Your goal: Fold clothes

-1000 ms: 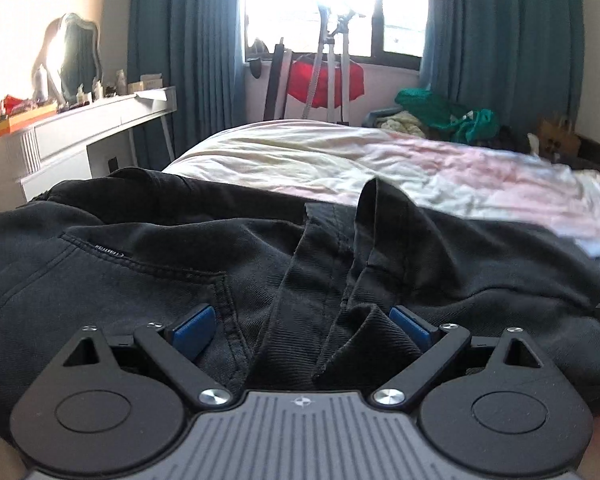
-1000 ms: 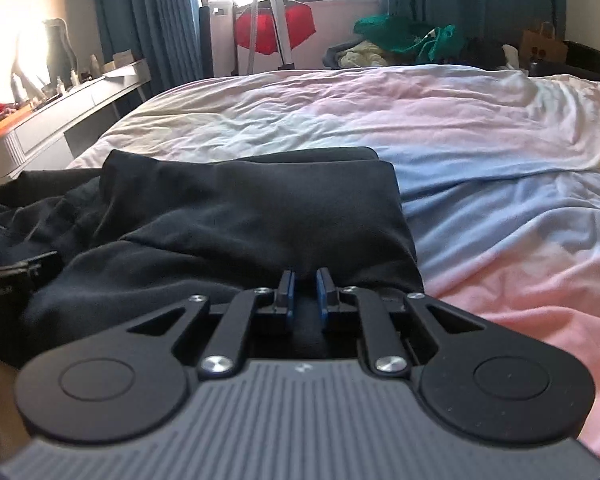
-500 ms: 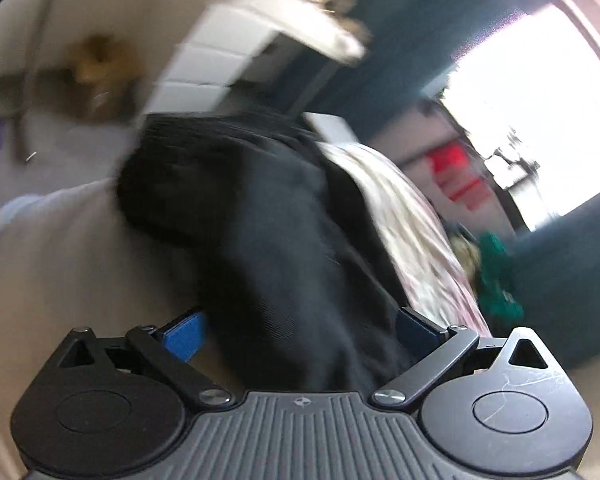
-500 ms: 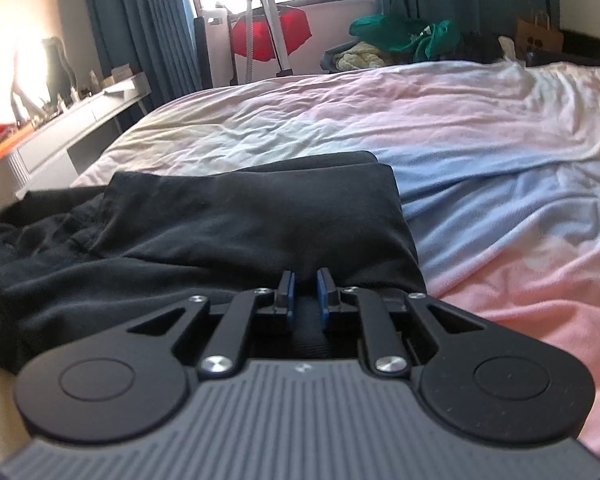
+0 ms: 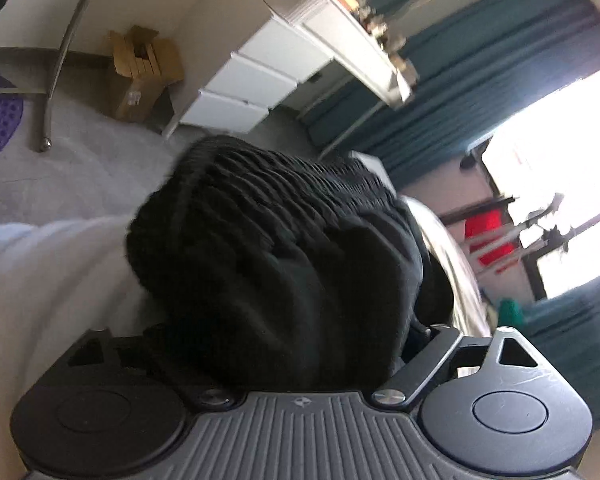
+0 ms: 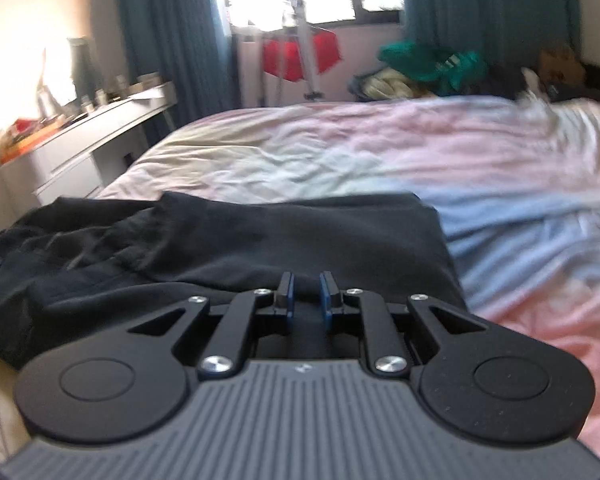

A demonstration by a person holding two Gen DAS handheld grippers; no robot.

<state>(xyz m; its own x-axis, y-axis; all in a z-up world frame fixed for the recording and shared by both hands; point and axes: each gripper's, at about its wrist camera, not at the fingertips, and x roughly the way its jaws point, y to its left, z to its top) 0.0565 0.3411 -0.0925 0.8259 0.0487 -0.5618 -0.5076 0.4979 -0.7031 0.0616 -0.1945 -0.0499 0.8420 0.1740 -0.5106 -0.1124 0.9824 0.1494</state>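
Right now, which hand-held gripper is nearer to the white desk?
Left. The left hand-held gripper is near the desk, by the bed's edge; the right is farther along the bed.

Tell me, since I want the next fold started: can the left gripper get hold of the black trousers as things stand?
Probably yes: the left gripper already has a thick bunch of the black trousers between its closing jaws, nothing blocking.

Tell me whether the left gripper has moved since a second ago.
Yes. The left gripper has rolled and swung toward the white dresser, which now tilts across its view, black garment between its closing jaws.
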